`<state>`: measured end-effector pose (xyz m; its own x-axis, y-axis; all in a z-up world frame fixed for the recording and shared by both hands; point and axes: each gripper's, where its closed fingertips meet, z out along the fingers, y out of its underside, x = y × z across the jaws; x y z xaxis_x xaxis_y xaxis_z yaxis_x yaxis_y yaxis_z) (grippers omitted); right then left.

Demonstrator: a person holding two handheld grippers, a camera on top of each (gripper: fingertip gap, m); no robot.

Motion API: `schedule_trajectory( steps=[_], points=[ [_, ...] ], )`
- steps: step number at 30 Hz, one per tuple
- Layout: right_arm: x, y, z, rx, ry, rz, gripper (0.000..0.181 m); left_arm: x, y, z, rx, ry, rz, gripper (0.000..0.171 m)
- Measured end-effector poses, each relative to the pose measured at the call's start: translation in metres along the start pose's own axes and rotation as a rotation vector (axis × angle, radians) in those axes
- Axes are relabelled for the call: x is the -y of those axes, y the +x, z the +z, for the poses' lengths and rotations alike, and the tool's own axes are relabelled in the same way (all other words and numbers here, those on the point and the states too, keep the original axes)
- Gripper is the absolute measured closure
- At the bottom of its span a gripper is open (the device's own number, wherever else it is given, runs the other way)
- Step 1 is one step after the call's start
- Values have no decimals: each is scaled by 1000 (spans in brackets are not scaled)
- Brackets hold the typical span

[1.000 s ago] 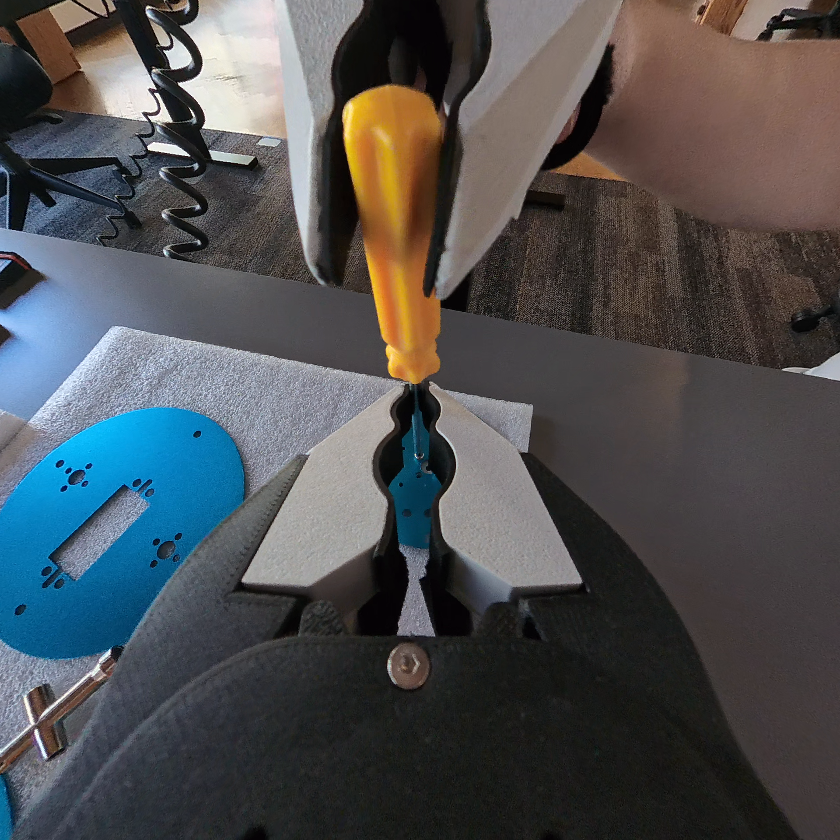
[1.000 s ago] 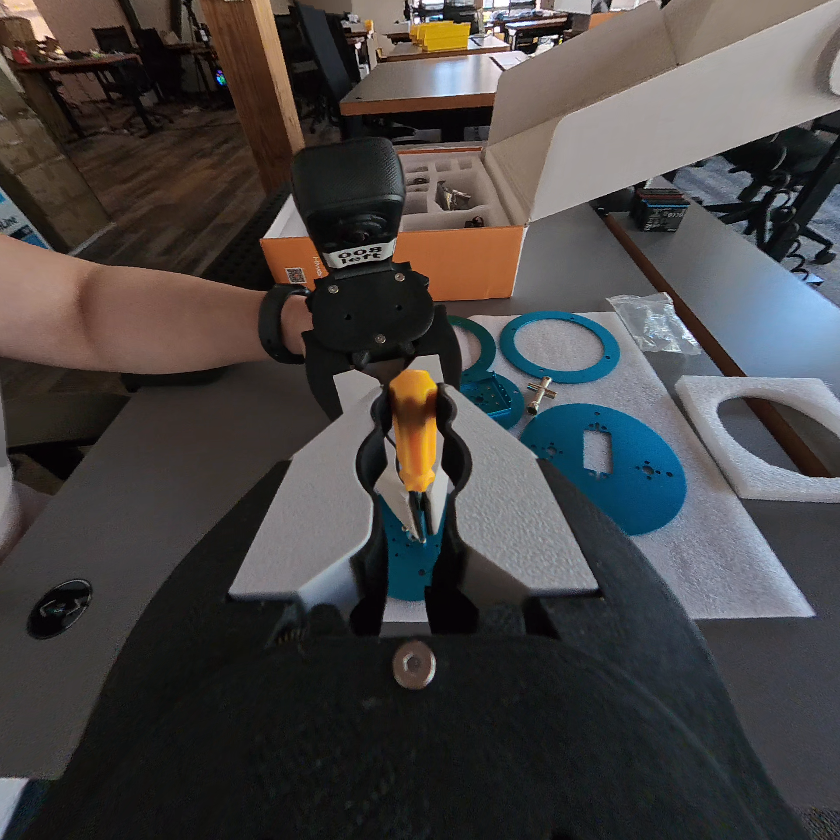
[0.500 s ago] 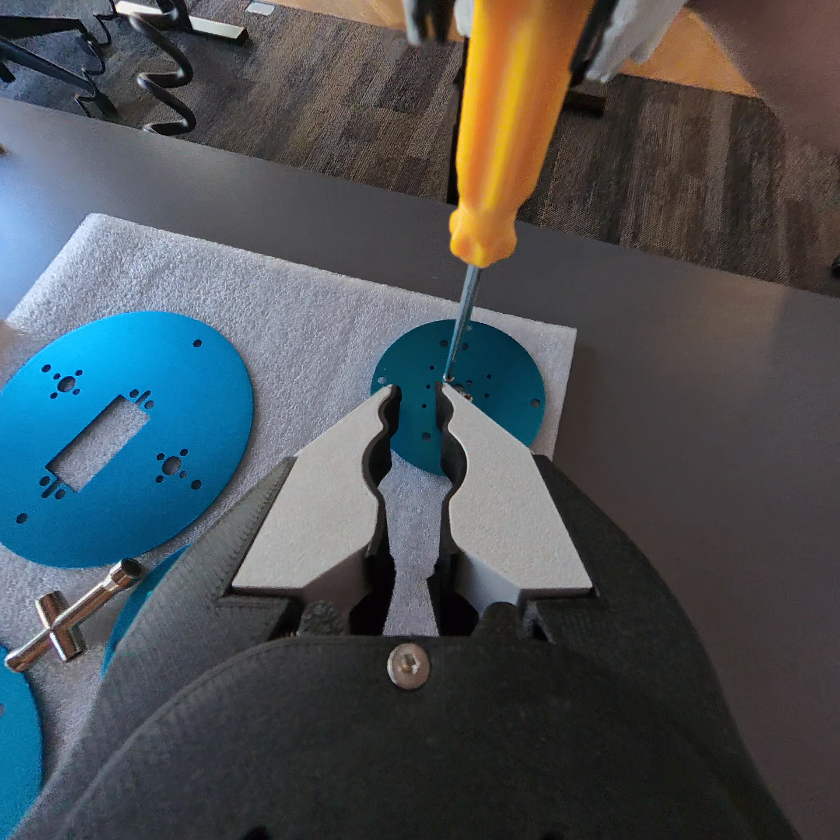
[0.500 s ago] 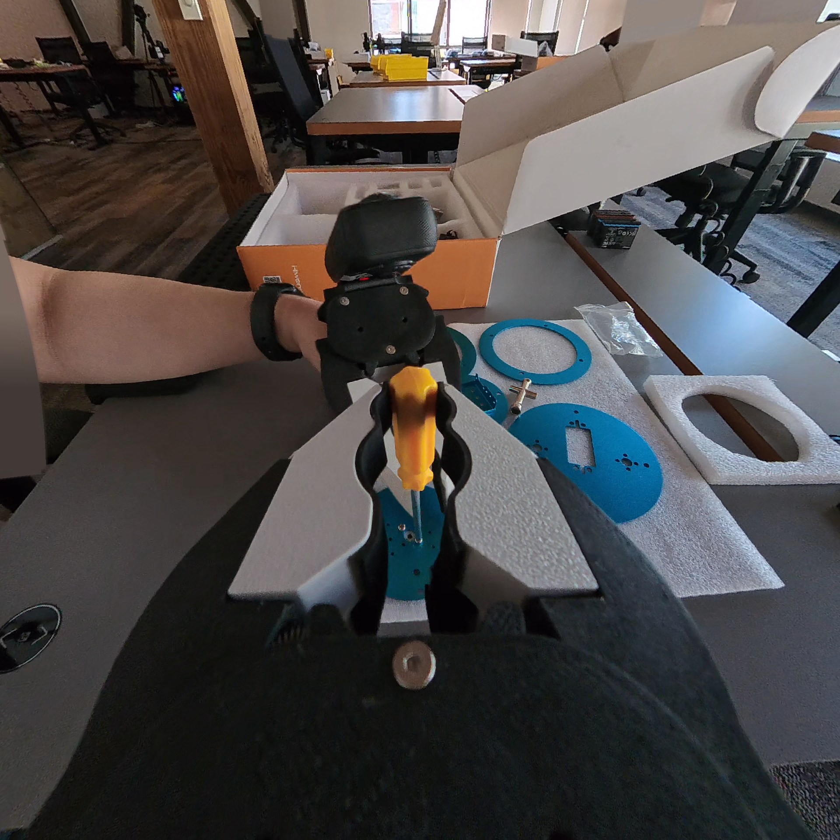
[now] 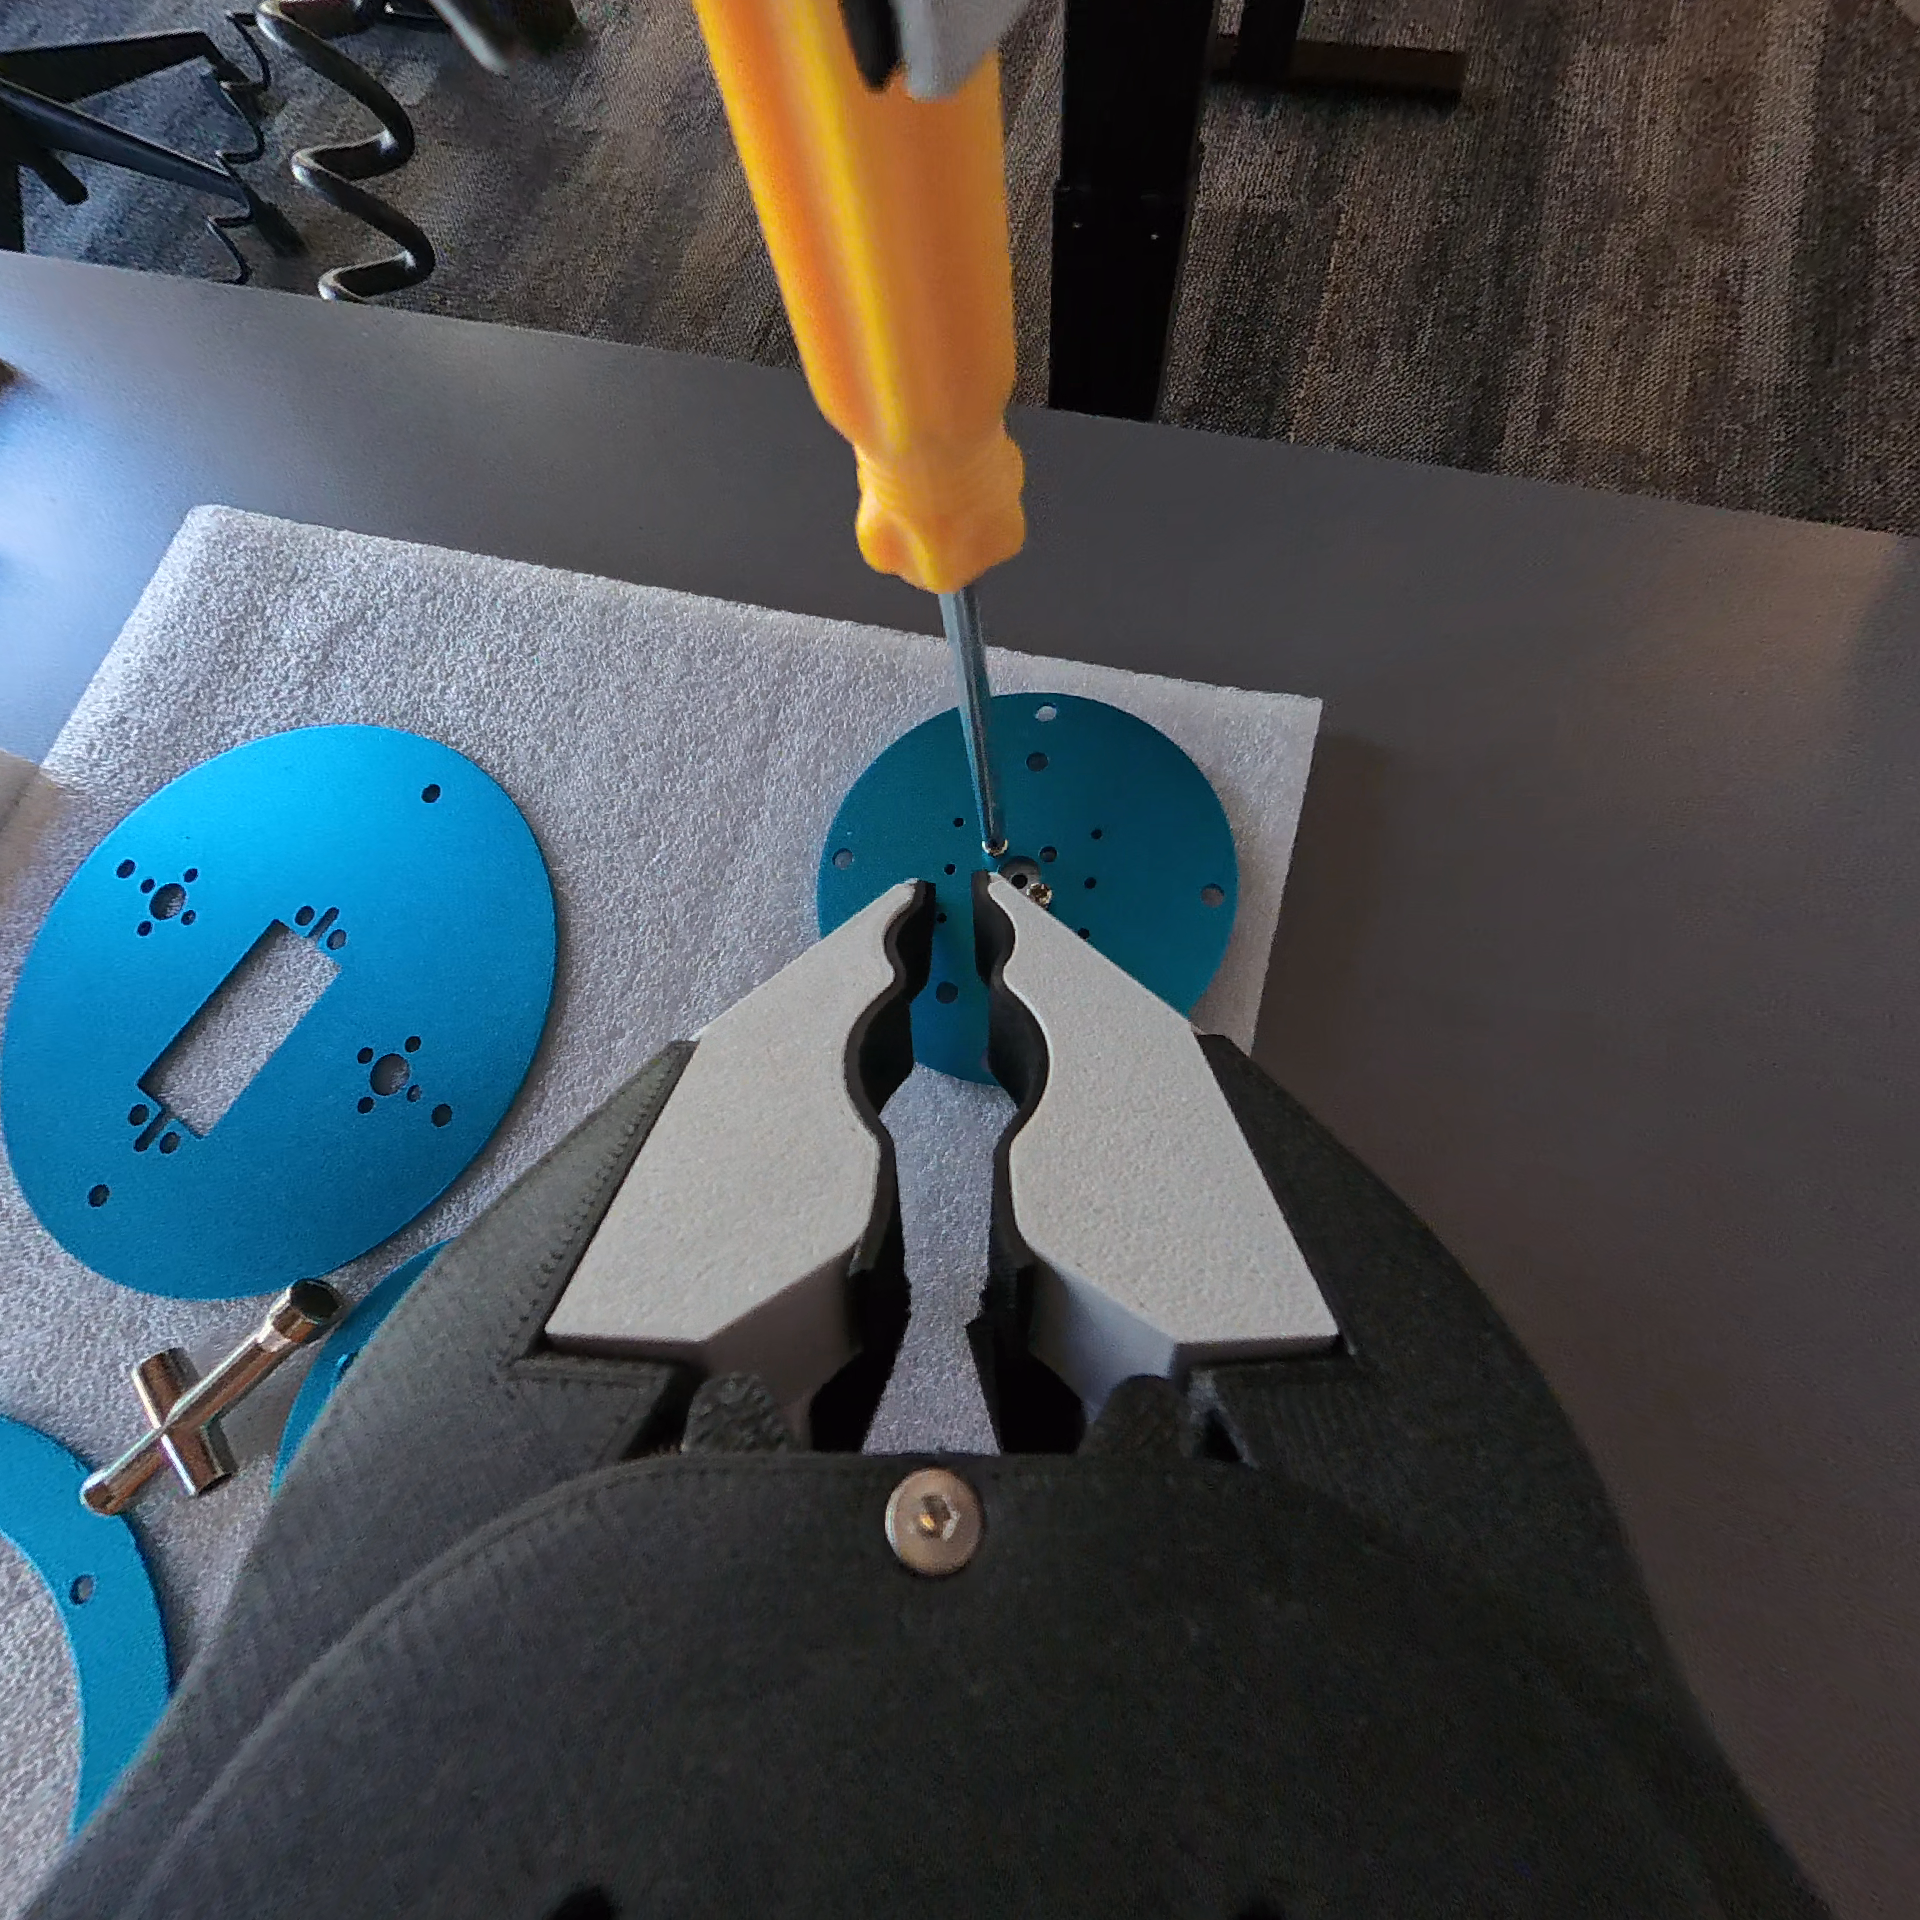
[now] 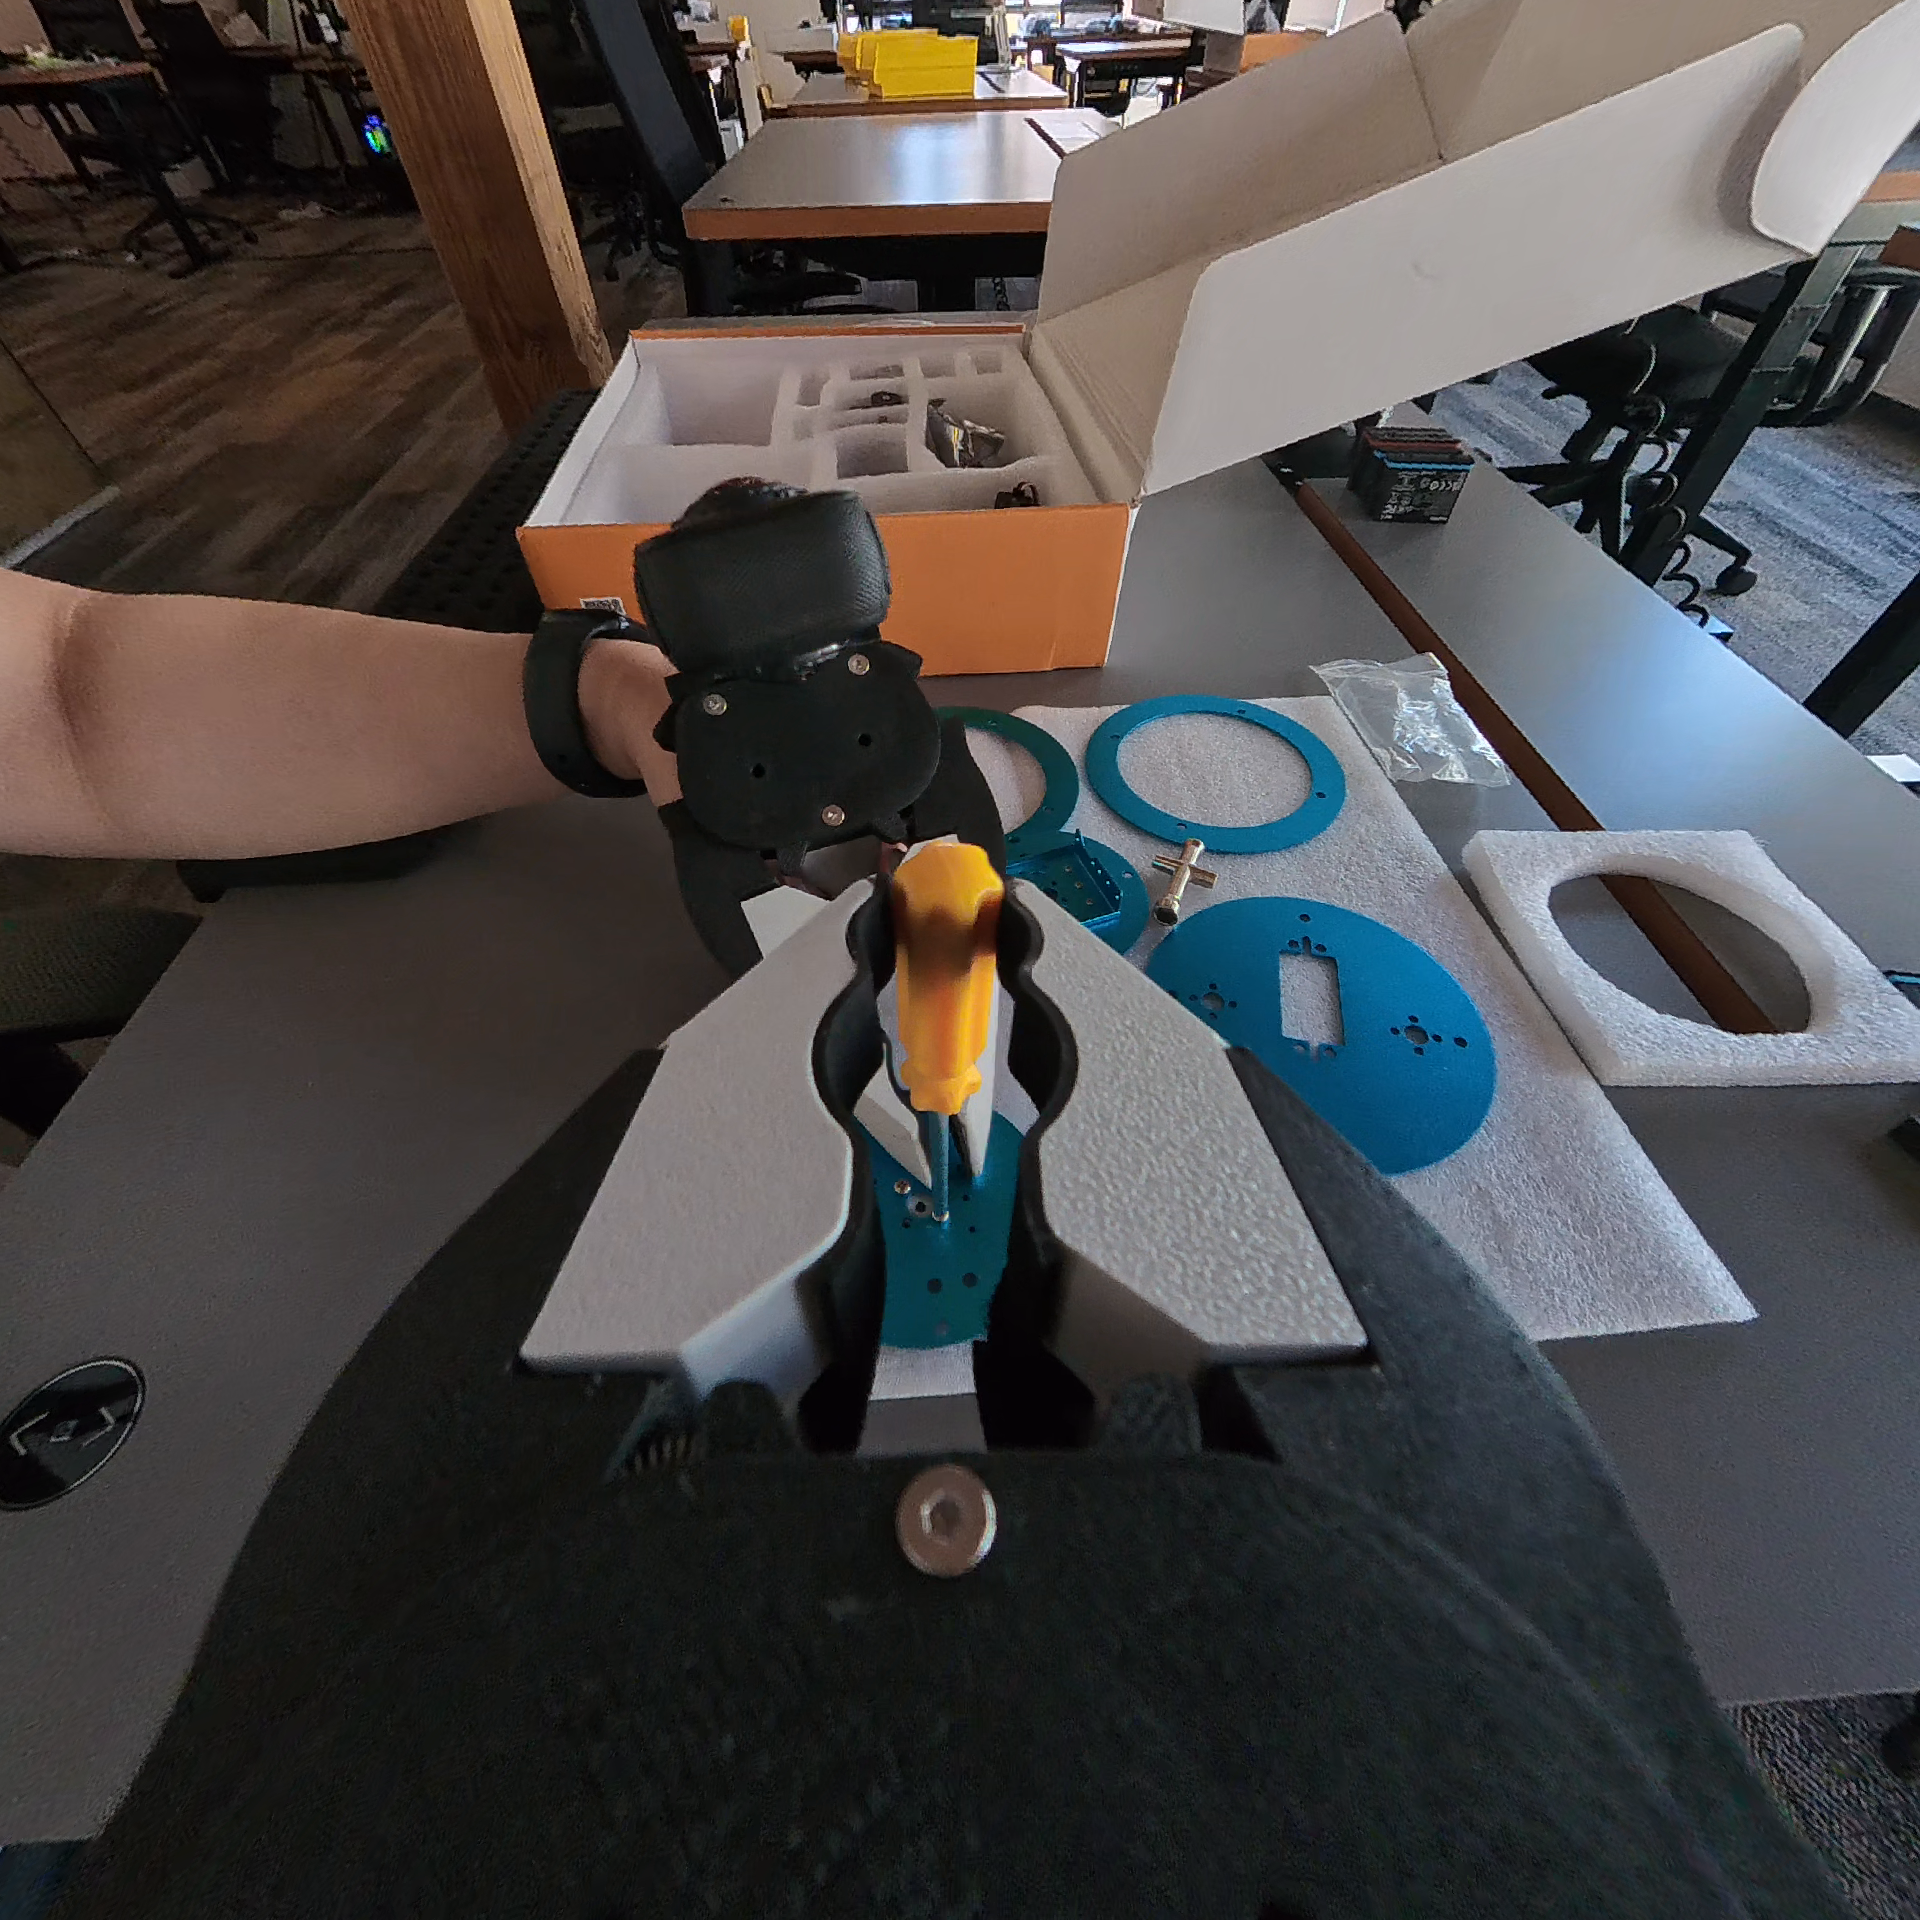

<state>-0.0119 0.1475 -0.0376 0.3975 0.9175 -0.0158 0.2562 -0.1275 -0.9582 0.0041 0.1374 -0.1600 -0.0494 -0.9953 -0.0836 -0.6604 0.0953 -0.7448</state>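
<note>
While clamped on the yellow-handled screwdriver [image 6: 943,997], right tongs [image 6: 940,914] point it steeply down, tip set on a small screw near the middle of the small round blue plate [image 5: 1117,821]. Left tongs [image 5: 951,888] hover just above the near part of that plate, fingertips [image 5: 904,904] almost together with a narrow gap and nothing gripped. Plate lying flat at the corner of the white foam sheet [image 5: 582,665] on the grey worktop [image 5: 1558,831]. Second loose screw [image 5: 1037,889] just beside the right fingertip of the left tongs. Larger blue disc with a rectangular cut-out [image 5: 270,1008] further left on the foam, a silver cross-shaped socket key [image 5: 197,1403] near it. Seen from the right wrist: blue ring [image 6: 1214,774], clear plastic bag [image 6: 1413,717], white foam frame with an oval hole [image 6: 1662,977], and an open orange box [image 6: 987,582] with white foam compartments at the far side.
</note>
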Motion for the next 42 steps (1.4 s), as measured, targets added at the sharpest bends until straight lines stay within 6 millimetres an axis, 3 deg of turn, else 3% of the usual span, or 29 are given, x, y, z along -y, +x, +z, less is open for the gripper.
schedule_trajectory(
  steps=[6,12,15,17,21,24,27,31,35,38,40,42],
  points=[
    [-1,4,-2,-120,0,23,163,0,1,0,11,-2,9,167],
    [-5,26,-12,-456,61,160,163,0,1,0,10,-1,8,168],
    [2,-1,1,-333,67,70,163,0,2,0,6,2,7,168],
    [2,-5,4,-306,30,48,163,-1,2,0,3,4,3,168],
    [0,1,0,-304,-21,67,164,0,2,0,0,11,-5,168],
    [-3,11,-6,-433,-14,103,164,0,1,0,-8,25,-23,168],
    [-1,8,-4,-483,1,80,164,2,0,-2,-25,36,-57,162],
    [-1,7,-1,-475,-22,69,164,32,3,-14,-83,187,-114,145],
    [-1,10,0,-456,-19,102,164,56,1,-22,-24,292,-66,159],
    [-1,11,-1,-406,-17,118,163,56,0,-20,0,293,-40,169],
    [-2,5,2,-279,-10,94,164,55,2,-21,-40,295,-57,169],
    [-2,7,2,-190,22,113,145,55,2,-21,-45,295,-45,169]
  ],
)
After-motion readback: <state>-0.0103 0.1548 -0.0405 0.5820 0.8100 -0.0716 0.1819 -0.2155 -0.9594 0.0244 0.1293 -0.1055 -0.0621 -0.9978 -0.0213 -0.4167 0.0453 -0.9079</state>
